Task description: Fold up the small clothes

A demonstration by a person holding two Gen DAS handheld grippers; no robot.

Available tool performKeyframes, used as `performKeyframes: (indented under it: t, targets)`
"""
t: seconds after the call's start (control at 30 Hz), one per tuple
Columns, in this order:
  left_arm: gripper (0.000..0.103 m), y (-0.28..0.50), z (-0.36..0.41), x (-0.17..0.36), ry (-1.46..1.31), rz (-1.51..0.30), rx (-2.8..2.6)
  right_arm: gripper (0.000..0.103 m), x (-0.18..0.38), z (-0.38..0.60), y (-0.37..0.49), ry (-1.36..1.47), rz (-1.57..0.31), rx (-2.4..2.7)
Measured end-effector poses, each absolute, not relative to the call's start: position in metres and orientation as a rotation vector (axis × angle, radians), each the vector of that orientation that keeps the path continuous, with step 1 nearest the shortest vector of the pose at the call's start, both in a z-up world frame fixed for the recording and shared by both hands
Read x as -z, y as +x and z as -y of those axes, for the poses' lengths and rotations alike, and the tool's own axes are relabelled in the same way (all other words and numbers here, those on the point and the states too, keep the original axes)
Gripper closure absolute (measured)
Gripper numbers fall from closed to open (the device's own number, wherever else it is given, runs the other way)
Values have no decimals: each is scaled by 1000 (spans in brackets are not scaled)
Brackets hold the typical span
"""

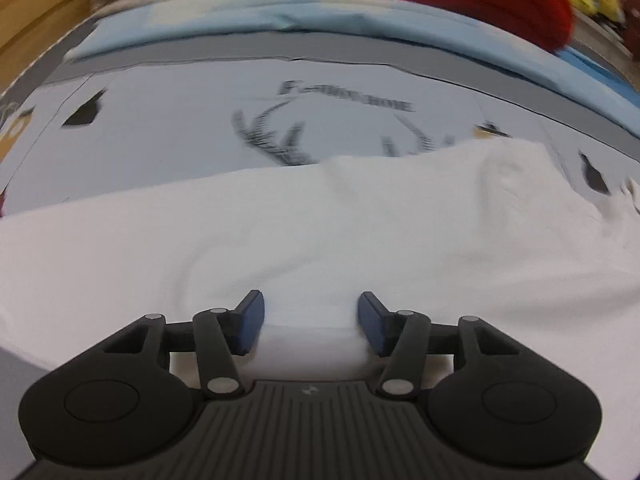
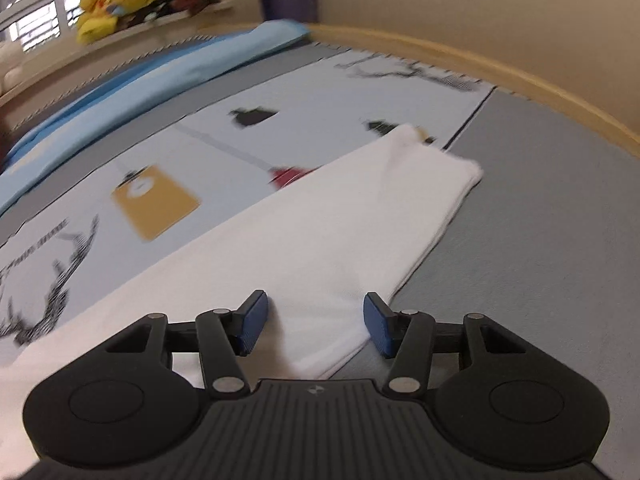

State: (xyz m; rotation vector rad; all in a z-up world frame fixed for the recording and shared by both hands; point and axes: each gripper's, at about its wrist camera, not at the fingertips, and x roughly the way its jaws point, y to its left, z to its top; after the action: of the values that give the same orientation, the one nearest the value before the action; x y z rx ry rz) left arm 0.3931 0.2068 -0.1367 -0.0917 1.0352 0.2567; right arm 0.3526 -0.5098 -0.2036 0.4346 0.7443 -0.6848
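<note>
White garment (image 1: 320, 232) is laid flat on the printed mat (image 1: 200, 132), folded into a long strip. Left gripper (image 1: 311, 322) is seen with fingers spread, cloth bunched between them but not pinched. Right gripper (image 2: 316, 324) fingers are spread over the strip's near edge. The long axis runs away from the right gripper toward the wooden rim (image 2: 520, 80).

The white garment (image 2: 320, 240) is soft, matt cloth — smooth knit, lightly creased. Under it the printed mat (image 2: 240, 148) looks flat and matt. The left gripper (image 1: 311, 320) is matt black plastic with ribbed blue pads (image 1: 252, 320) — dull metal pins.
</note>
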Motion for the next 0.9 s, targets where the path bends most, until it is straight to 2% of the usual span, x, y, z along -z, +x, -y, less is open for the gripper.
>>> performKeyframes:
  t: [0.03, 0.2, 0.27, 0.33, 0.37, 0.4, 0.63, 0.67, 0.73, 0.8, 0.9]
  targets:
    - [48, 394, -209, 135, -64, -1041, -299, 47, 203, 515, 351, 432, -736, 721]
    - [47, 394, -224, 137, -57, -1045, -386, 45, 214, 569, 335, 593, -693, 851]
    - [43, 395, -225, 138, -53, -1045, -406, 46, 218, 579, 337, 593, -666, 823]
    - [41, 395, -228, 136, -59, -1046, -412, 64, 220, 583, 342, 572, -668, 798]
    - [40, 397, -230, 135, -63, -1047, -415, 87, 220, 583, 343, 568, -666, 786]
    - [40, 397, -231, 135, -69, -1047, -419, 100, 220, 585, 344, 576, -662, 762]
    - [39, 391, -235, 129, -79, -1058, -427, 99, 222, 613, 316, 647, -608, 933]
    - [39, 390, -236, 128, -92, -1060, -416, 93, 219, 612, 316, 647, -601, 912]
    - [40, 386, -236, 122, -95, -1049, -401, 92, 207, 606, 318, 623, -589, 882]
    - [40, 379, -233, 107, -100, -995, -384, 77, 184, 594, 320, 572, -546, 858]
    - [40, 361, -220, 77, -130, -891, -311, 72, 144, 565, 321, 550, -488, 727]
